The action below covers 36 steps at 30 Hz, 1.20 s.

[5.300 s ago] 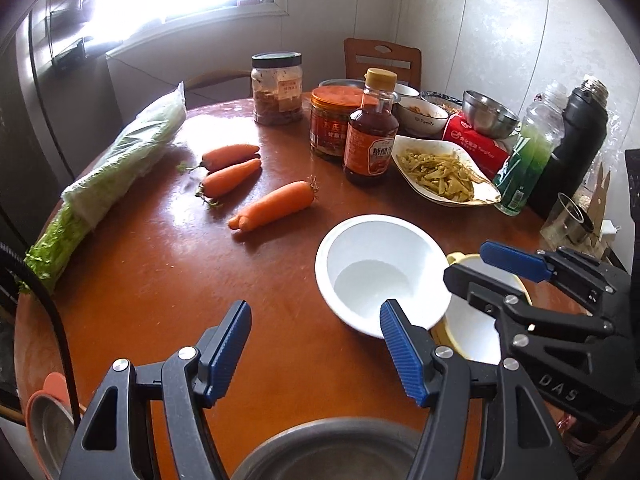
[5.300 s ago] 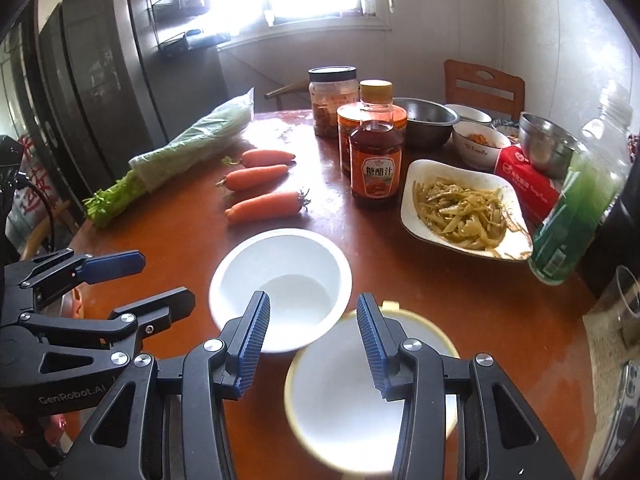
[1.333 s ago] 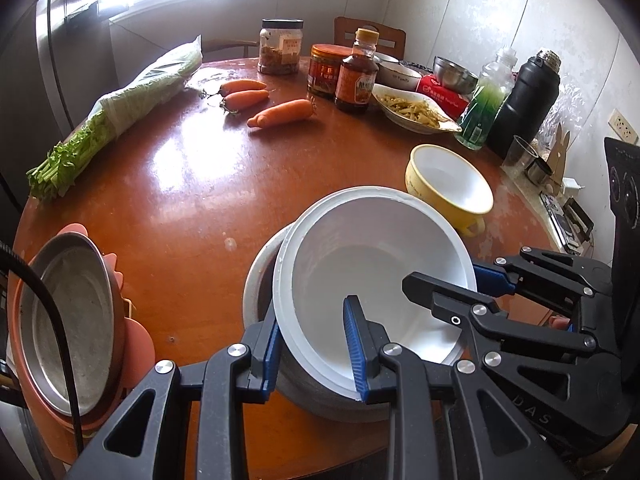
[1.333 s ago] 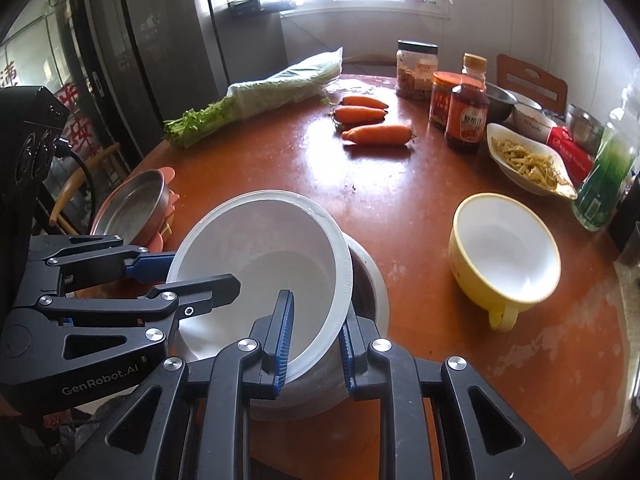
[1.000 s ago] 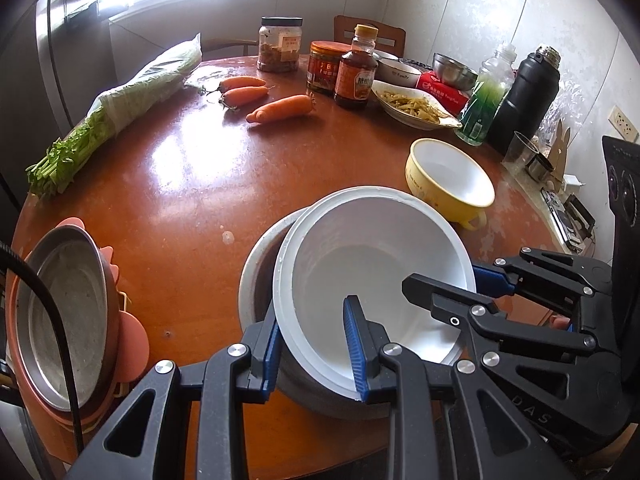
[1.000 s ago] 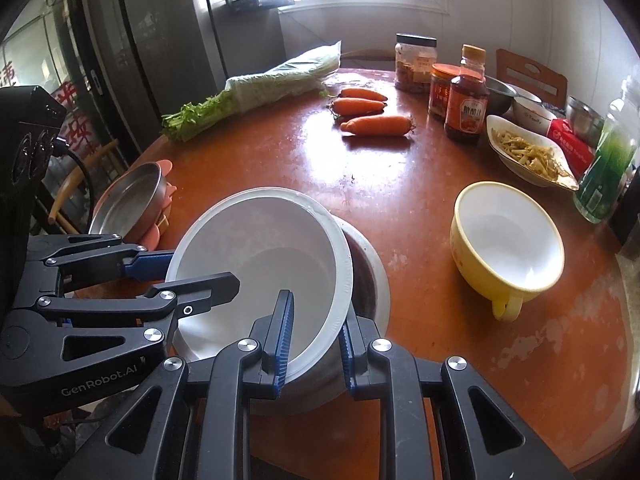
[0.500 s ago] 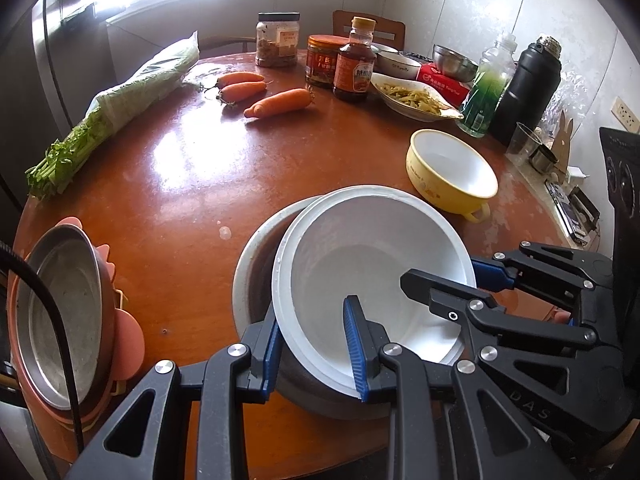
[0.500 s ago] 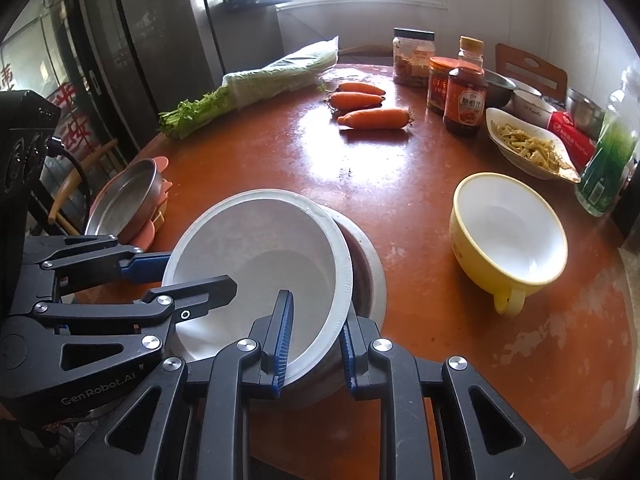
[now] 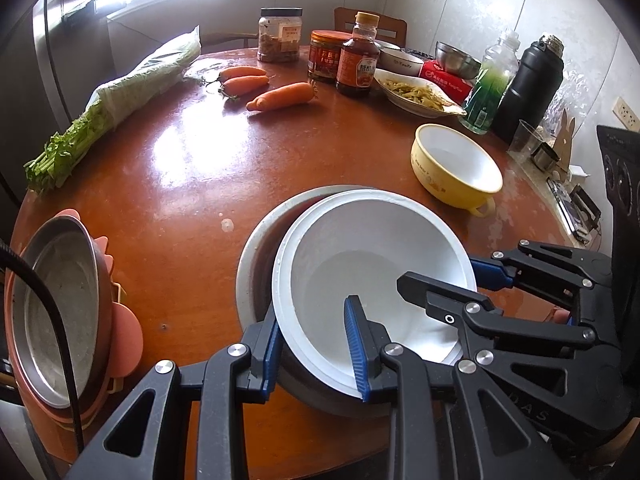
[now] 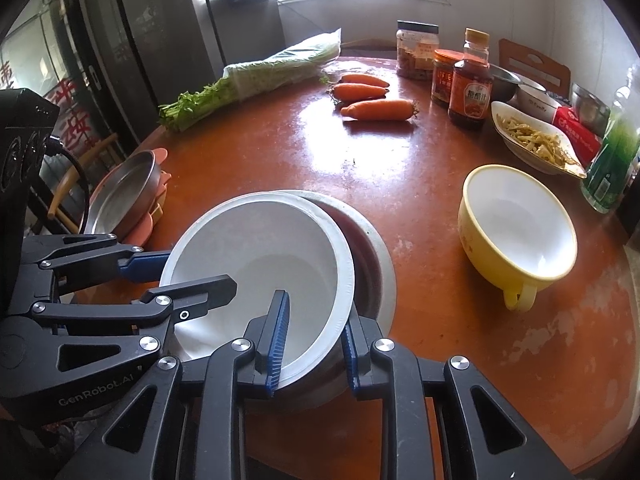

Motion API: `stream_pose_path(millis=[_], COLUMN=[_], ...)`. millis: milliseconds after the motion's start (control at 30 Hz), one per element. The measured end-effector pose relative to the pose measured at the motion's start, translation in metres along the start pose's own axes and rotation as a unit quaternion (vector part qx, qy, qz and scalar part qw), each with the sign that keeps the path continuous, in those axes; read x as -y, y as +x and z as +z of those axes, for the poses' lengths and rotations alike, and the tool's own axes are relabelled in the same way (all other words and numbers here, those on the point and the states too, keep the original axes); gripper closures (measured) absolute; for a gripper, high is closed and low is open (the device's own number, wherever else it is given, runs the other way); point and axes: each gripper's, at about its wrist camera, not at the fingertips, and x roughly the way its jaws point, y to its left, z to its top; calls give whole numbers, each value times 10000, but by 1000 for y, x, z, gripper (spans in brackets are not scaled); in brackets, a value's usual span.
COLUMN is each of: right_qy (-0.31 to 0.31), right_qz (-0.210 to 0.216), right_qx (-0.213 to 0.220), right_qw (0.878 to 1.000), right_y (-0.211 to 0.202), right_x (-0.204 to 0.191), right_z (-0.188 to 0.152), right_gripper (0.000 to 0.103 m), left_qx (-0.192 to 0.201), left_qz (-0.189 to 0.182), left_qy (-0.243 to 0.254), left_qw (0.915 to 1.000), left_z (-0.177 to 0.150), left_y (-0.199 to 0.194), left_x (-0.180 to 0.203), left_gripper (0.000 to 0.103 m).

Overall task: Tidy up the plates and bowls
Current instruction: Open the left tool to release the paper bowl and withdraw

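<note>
The white bowl (image 9: 372,280) is gripped at its near rim by both tools and is seen tilted inside a larger grey bowl (image 9: 256,256), whose dark reddish inner wall shows along the far side.

The left gripper (image 9: 314,350) is clamped narrowly on the bowl's rim: 1 blue pad lies inside the bowl and the other outside, against the wall. In the right wrist view the right gripper (image 10: 314,346) is set the same way on the rim, 1 pad inside and 1 outside. Its jaws have just been opening slightly, with the rim between them; whether the pads press on it at this moment cannot be told.

From the left tool, the right tool is seen just to the right, reaching across the same bowl. A stack of a metal plate (image 9: 56,328) on pink plates (image 9: 128,336) is found at the table edge, to the left of the left tool.

Ahead and to the right of both tools, well apart from the held bowl, a yellow bowl (image 10: 520,224) with a handle stands upright on the round brown table (image 10: 400,184). Farther ahead, 3 carrots (image 10: 376,110), a bagged bunch of greens (image 10: 256,76), jars and a sauce bottle (image 10: 470,92), and a white dish of food (image 10: 532,140) are seen.
</note>
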Motion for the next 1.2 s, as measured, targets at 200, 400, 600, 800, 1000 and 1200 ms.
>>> stream_pose_path(millis=[200,400,600,800,1000,1200], right_qy=[78,155,210,282,272,292], right_qz=[-10,-35,-50,-60,-26,8], right_qx=[23,83,172,242,401,509], right_qw=[10000,9998,9996,9993,9988,9983], right_y=[-1,-7,-13,-18,-26,-33], right_x=[2,6,8,12,11,12], right_z=[1,2,3,6,11,15], right_gripper=[71,68,67,66,60,60], left_qx=[44,71,134,207,349,422], left_qz=[-6,45,32,34,225,284], left_qy=[-13,-13,-74,-147,-190,-169], left_qw=[10000,10000,9999,9997,9990,9986], left_z=[0,1,2,4,7,13], left_y=[-1,-1,-4,-9,-18,-24], left_x=[-2,-2,-4,-6,-10,-11], left_gripper=[73,73,71,67,52,51])
